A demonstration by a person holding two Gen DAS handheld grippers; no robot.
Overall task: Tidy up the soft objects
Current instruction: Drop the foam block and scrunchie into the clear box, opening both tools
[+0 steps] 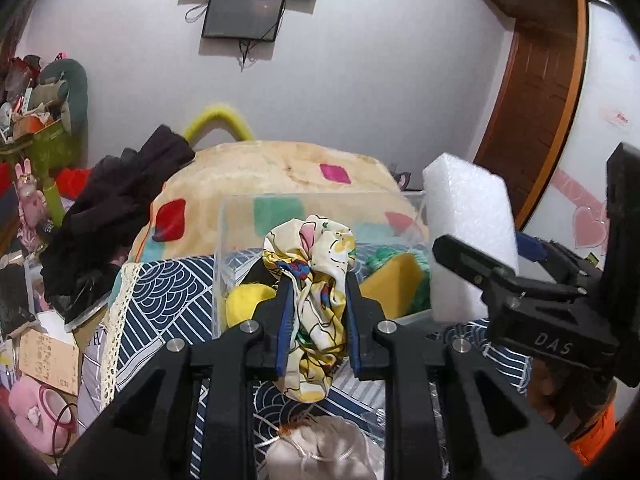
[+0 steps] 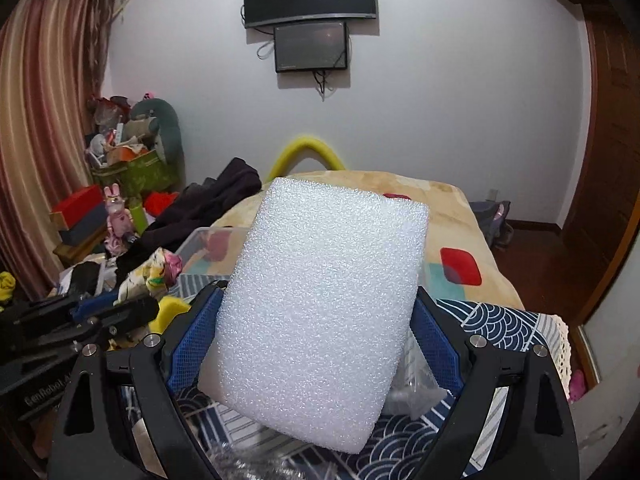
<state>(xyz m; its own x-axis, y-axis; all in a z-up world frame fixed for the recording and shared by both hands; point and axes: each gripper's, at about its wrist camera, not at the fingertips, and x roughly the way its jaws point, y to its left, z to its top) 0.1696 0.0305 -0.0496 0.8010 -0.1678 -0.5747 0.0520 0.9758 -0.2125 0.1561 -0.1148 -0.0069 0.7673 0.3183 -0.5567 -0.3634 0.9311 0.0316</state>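
My left gripper (image 1: 317, 280) is shut on a floral patterned cloth (image 1: 316, 300) and holds it just in front of a clear plastic box (image 1: 240, 216). The box holds a yellow sponge (image 1: 246, 304), a yellow wedge (image 1: 394, 284) and green yarn (image 1: 384, 260). My right gripper (image 2: 316, 312) is shut on a white foam block (image 2: 320, 304), held up above the table; the block also shows in the left wrist view (image 1: 468, 236), at the box's right side. The floral cloth shows at the left of the right wrist view (image 2: 148, 276).
A blue wave-patterned tablecloth (image 1: 168, 300) covers the table. A beige drawstring pouch (image 1: 320, 452) lies near the front. Behind the box is a cream blanket (image 1: 280, 168) with coloured patches, with dark clothes (image 1: 120, 208) to its left. Clutter (image 1: 36, 120) fills the left side.
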